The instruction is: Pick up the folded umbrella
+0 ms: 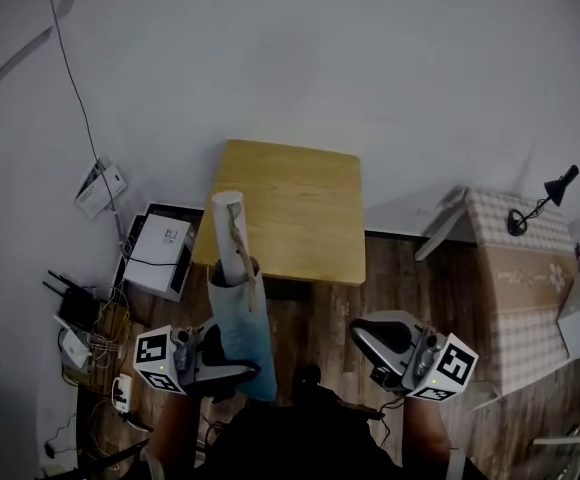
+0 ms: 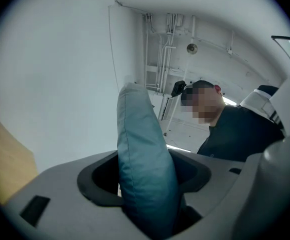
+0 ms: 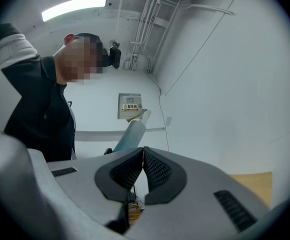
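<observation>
1. Jaws of the left gripper [image 2: 147, 184] grasp the folded umbrella [image 1: 238, 298], which is tilted upward by the desk's [image 1: 300, 208] near-left corner.
2. Right gripper [image 3: 143, 169] jaws are clenched and empty, near the desk's front edge.
3. Pickup appears complete. The next move calls for firm grip pressure and clearance from the desk.

Lab room: exposed pipes [image 2: 155, 54], floor cables [image 1: 105, 340]

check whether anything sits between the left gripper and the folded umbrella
Nothing visible does. The fingers of the left gripper are already closed on the folded umbrella, with nothing else in the gap. Its pale far end sticks out over the wooden table. The right gripper is shut and empty.
</observation>
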The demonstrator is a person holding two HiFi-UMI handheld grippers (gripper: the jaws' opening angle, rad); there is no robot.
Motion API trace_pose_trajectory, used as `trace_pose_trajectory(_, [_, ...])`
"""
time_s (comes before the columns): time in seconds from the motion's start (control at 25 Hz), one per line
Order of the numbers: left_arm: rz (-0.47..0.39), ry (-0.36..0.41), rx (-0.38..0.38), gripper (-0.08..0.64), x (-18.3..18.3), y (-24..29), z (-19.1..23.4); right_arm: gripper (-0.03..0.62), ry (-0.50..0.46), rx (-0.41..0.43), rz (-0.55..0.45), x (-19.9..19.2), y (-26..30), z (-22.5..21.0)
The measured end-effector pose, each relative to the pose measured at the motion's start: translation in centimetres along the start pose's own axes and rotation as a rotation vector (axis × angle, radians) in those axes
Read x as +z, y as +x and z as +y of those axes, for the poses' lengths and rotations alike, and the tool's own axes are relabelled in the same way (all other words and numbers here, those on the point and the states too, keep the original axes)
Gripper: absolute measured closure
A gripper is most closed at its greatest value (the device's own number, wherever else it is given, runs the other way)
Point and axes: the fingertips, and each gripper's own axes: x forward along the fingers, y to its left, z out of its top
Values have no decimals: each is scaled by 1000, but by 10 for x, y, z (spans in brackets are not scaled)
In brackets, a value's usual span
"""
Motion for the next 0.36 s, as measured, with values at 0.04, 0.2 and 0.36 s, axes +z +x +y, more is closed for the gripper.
trace_pose_trajectory(0.04, [-9, -17, 13, 268, -2, -15, -4, 574, 0, 7, 11, -4, 6, 13])
trace_pose_trajectory(0.2, [-69, -77, 6, 268, -7, -52, -11, 574, 29, -1, 21, -23, 16, 40])
trace_pose_trajectory(0.36, [-104, -103, 6, 268, -12, -73, -11, 574, 56, -58, 43, -52, 27, 55])
